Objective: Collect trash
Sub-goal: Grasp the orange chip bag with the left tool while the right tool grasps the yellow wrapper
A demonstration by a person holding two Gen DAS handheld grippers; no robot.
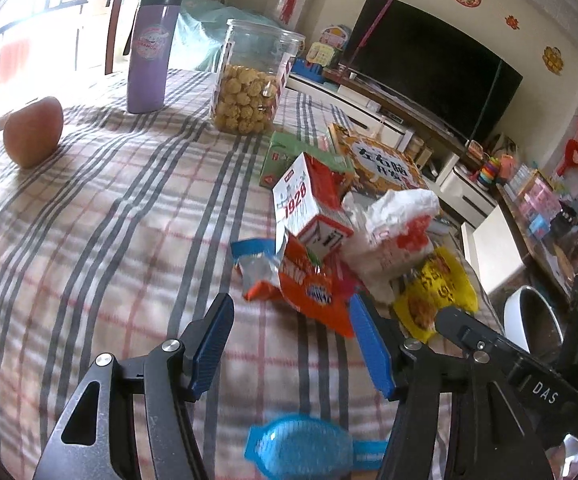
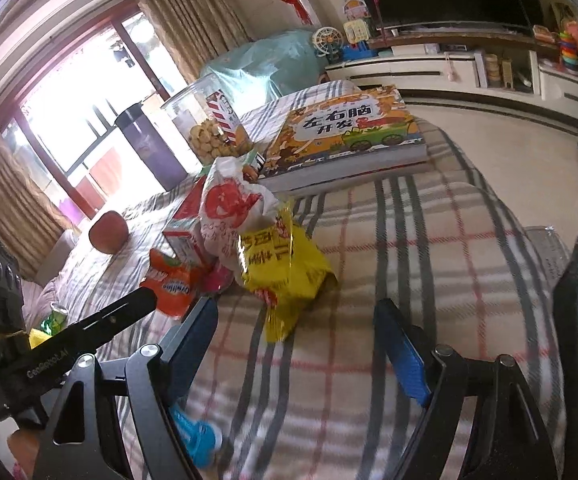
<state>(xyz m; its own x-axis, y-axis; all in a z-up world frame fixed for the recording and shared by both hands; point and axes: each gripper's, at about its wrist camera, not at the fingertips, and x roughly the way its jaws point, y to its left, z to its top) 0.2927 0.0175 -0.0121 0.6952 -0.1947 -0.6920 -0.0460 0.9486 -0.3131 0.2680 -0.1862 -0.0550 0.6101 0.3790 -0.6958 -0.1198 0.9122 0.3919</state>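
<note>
Both claws are spread wide and holding nothing. The right claw (image 2: 295, 334) has the yellow snack bag (image 2: 285, 268) dead ahead, its near tail lying right between the fingers, long axis running away and a bit left. The left claw (image 1: 291, 330) faces the orange wrapper (image 1: 313, 292), just beyond its right finger. The trash sits piled on the checked desk (image 1: 109, 220). I'd guess right goes first.
</note>
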